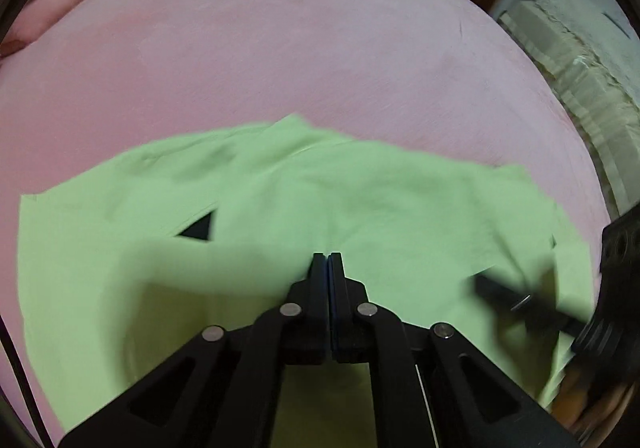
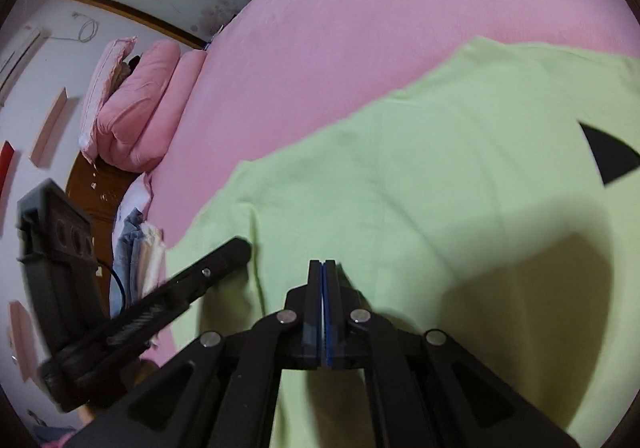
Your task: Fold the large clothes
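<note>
Pink pillows (image 2: 136,103) show only rightward; both tongs (image 1: 328,256) (image 2: 322,263) closed over green garment (image 1: 360,199)

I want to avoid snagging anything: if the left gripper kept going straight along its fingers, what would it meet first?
The left gripper, shut, points down at the green garment spread on the pink bed. It would probably meet that cloth first; whether it already touches is unclear.

No legible text, label, brand or number — nothing readable anywhere
</note>
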The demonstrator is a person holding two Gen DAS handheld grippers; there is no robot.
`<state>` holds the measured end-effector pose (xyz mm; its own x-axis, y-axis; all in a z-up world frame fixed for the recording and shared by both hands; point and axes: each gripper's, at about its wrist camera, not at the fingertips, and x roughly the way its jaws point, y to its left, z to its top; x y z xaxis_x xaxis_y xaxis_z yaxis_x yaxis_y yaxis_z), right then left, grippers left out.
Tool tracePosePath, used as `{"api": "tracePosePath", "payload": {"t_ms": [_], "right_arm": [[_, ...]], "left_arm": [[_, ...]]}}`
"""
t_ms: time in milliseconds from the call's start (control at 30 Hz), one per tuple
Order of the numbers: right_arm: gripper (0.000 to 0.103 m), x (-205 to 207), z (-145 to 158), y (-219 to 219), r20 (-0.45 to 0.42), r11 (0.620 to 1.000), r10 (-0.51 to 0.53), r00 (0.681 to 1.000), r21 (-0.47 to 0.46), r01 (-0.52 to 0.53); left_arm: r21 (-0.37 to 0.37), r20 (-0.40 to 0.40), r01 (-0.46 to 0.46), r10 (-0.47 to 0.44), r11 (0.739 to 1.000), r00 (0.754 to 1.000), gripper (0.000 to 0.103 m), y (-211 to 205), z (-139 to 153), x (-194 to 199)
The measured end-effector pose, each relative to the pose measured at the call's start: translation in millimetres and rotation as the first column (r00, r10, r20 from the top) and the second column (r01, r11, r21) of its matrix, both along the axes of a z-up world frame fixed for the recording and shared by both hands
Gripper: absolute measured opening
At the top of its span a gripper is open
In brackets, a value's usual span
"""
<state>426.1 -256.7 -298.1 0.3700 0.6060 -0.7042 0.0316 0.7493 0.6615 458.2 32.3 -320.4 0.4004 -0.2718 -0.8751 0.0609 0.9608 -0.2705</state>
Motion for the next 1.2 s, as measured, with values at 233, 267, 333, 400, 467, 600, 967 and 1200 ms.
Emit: {"api": "tracePosePath", "payload": {"t_ms": [233, 267, 333, 400, 467, 600, 967, 1200], "right_arm": [[0.000, -53.7, -0.5, -149.7, -0.092, 0.884, -0.465, 0.881, -0.114, 0.454], [0.000, -59.3, 3.3, -161.9, -0.086, 0.873, -0.484, 0.871, -0.111, 0.475], [0.000, -69.7, 9.2, -172.2, -0.097, 0.864, -0.504, 0.858, -0.038, 0.502], [0.000, -73.5, 12.8, -157.5, -0.100, 0.894, -0.439, 0.893, 0.056, 0.445], [0.000, -74.5, 14.5, -120.8, -0.075, 0.939, -0.313, 0.947, 0.128, 0.320], [0.001, -80.3, 5.4, -6.0, -0.081, 0.990, 0.069, 0.994, 0.130, -0.058], [0.000, -106.2, -4.1, -21.2, -0.082, 0.980, -0.142, 0.986, -0.153, 0.129], [0.005, -134.1, 18.5, -29.6, -0.098, 0.935, -0.196, 0.976, -0.317, 0.157]], "left_arm": [[0.072, 0.008, -0.073, 0.073, 0.995, 0.997, 0.001, 18.6, 13.7, -20.8], [0.083, 0.018, -0.075, 0.073, 0.994, 0.997, 0.001, 16.4, 20.2, -26.4], [0.074, 0.024, -0.051, 0.049, 0.996, 0.999, 0.001, 8.1, 32.1, -42.9], [0.031, 0.013, -0.031, 0.031, 0.999, 0.999, 0.001, 0.5, 41.5, -59.0], [-0.023, -0.036, -0.030, 0.029, 0.999, 0.999, 0.002, -20.0, 38.8, -79.7], [-0.046, -0.121, -0.058, 0.052, 0.997, 0.991, 0.004, -43.5, 17.6, -99.6], [0.003, -0.173, -0.148, 0.146, 0.989, 0.974, 0.004, -28.2, -6.3, -107.7], [-0.002, -0.165, -0.157, 0.154, 0.988, 0.974, 0.004, -17.7, 10.1, -123.9]]}}
